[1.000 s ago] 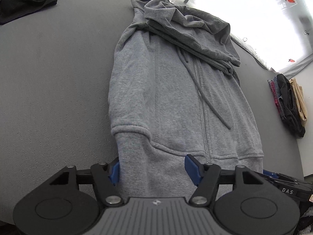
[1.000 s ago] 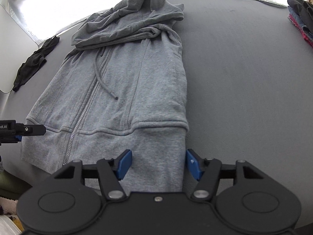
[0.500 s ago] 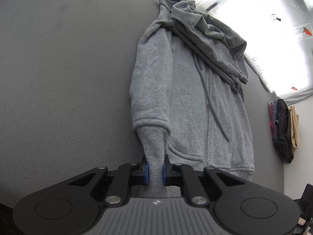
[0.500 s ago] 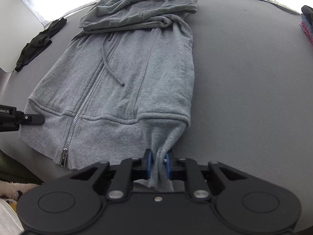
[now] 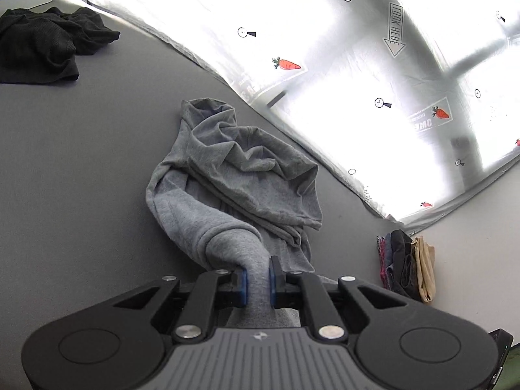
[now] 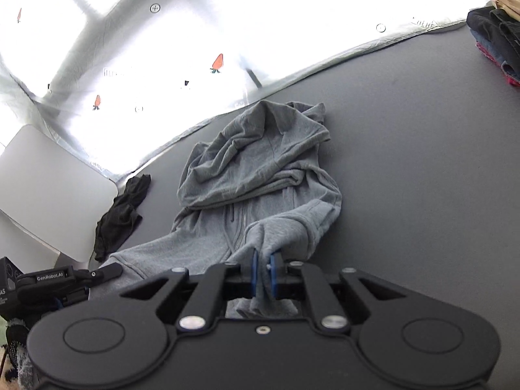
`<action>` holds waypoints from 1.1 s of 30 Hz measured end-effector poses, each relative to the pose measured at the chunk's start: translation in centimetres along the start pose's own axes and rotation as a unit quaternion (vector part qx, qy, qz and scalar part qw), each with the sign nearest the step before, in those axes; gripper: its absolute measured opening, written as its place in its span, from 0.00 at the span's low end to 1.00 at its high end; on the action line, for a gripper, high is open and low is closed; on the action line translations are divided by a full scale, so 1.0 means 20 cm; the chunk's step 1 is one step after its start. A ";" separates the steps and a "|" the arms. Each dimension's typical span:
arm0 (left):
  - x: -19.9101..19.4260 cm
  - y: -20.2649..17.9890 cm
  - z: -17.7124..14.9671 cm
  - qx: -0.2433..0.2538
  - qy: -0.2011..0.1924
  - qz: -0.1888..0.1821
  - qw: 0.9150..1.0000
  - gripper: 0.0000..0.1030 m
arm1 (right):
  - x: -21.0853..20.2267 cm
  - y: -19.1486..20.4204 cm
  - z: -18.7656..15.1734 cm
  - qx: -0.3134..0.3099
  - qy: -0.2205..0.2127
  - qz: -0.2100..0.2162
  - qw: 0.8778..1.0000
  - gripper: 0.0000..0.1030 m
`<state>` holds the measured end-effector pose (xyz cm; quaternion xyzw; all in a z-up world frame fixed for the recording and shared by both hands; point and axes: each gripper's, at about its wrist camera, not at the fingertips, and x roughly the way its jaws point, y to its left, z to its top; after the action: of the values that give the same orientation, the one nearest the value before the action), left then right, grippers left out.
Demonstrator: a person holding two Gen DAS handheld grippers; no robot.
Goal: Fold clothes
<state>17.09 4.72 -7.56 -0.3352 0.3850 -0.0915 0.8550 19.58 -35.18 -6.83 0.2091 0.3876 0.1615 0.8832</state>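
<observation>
A grey zip-up hoodie (image 5: pixel 240 175) lies on the dark grey table (image 5: pixel 81 162), hood at the far end. My left gripper (image 5: pixel 257 282) is shut on the hoodie's bottom hem at its left side and holds that cloth lifted and curled toward the hood. My right gripper (image 6: pixel 264 271) is shut on the hem at the right side of the hoodie (image 6: pixel 260 169), also raised and doubled over the body. The zipper and drawstring (image 6: pixel 232 217) show between the lifted parts. The left gripper's body (image 6: pixel 61 279) appears at the left edge of the right wrist view.
A crumpled black garment (image 5: pixel 48 48) lies at the table's far left, also seen as the black garment (image 6: pixel 122 214) in the right wrist view. A stack of folded clothes (image 5: pixel 406 266) sits at the far right edge. A bright foil backdrop (image 5: pixel 357 81) borders the table's far side.
Both grippers closed on the hoodie's bottom hem, then lifted it and carried it forward toward the hood, so the lower half now bends up over the body.
</observation>
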 end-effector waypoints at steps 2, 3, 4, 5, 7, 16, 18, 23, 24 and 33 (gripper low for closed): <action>0.02 -0.03 0.05 0.002 -0.012 -0.004 1.000 0.12 | 0.00 -0.02 0.05 0.019 -0.019 0.009 1.000 0.08; 0.03 -0.04 0.08 0.003 -0.017 -0.004 1.000 0.12 | 0.00 -0.02 0.08 0.025 -0.027 0.012 0.999 0.08; 0.05 -0.05 0.11 0.003 -0.022 -0.002 1.000 0.13 | 0.01 -0.03 0.10 0.031 -0.034 0.015 0.999 0.08; 0.06 -0.06 0.14 0.003 -0.026 -0.001 1.000 0.13 | 0.02 -0.03 0.13 0.030 -0.039 0.013 0.999 0.08; 0.09 -0.07 0.19 -0.001 -0.032 0.007 0.999 0.13 | 0.05 -0.02 0.18 0.028 -0.049 0.009 0.998 0.08; 0.26 -0.10 0.41 0.014 -0.047 0.005 0.999 0.13 | 0.25 0.02 0.42 0.028 -0.076 0.003 0.997 0.08; 0.32 -0.09 0.48 0.013 -0.044 0.002 0.999 0.13 | 0.30 0.01 0.48 0.028 -0.077 0.002 0.997 0.08; 0.54 -0.08 0.68 0.020 -0.014 0.010 1.000 0.14 | 0.52 -0.02 0.61 0.027 -0.063 -0.016 0.997 0.08; 0.58 -0.07 0.72 0.022 -0.006 0.014 1.000 0.14 | 0.57 -0.03 0.63 0.027 -0.060 -0.021 0.998 0.08; 1.05 0.05 0.99 0.023 0.065 0.064 0.996 0.14 | 0.99 -0.10 0.87 0.025 -0.027 -0.065 0.997 0.08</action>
<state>45.61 6.62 -11.28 -0.2828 0.4585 -0.0668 0.8399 45.71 -32.24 -9.49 0.2099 0.3806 0.0887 0.8962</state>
